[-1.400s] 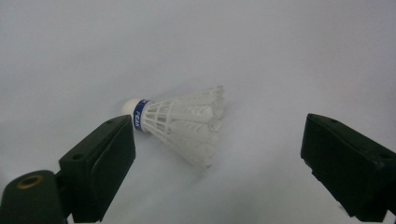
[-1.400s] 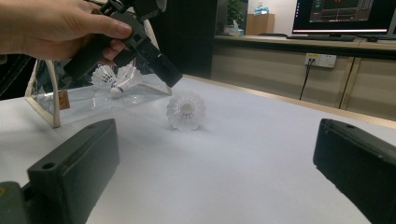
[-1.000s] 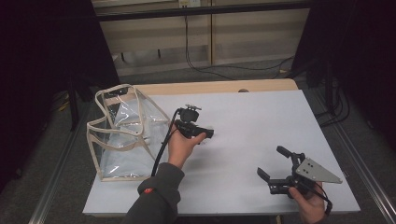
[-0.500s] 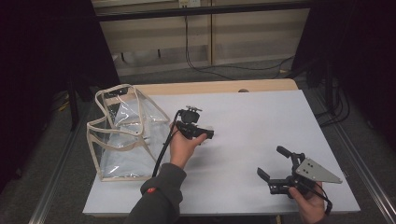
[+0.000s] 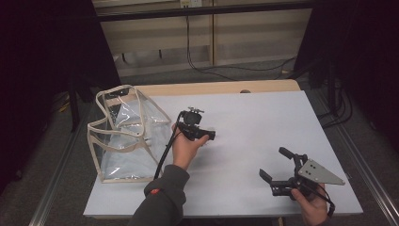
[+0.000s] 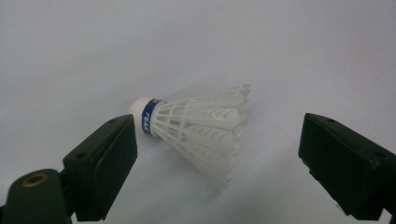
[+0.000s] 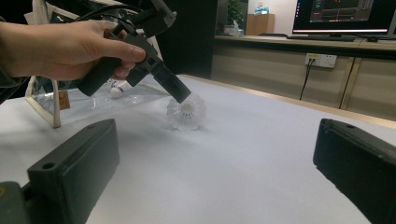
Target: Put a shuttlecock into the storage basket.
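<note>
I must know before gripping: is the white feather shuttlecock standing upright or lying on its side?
On its side: the white feather shuttlecock lies flat on the table, cork sideways.

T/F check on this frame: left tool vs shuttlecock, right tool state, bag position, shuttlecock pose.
1. The left tool has its jaws wide apart with the shuttlecock lying between them, not clamped. True.
2. The shuttlecock stands upright on its cork. False: it lies on its side on the white table, cork toward the left jaw in the left gripper view.
3. The right tool grips the clear bag. False: it is open, holds nothing and sits at the table's near right, apart from the bag.
4. The clear bag lies at the table's left edge in the high view. True.
5. The shuttlecock has a red band. False: the band is blue.
</note>
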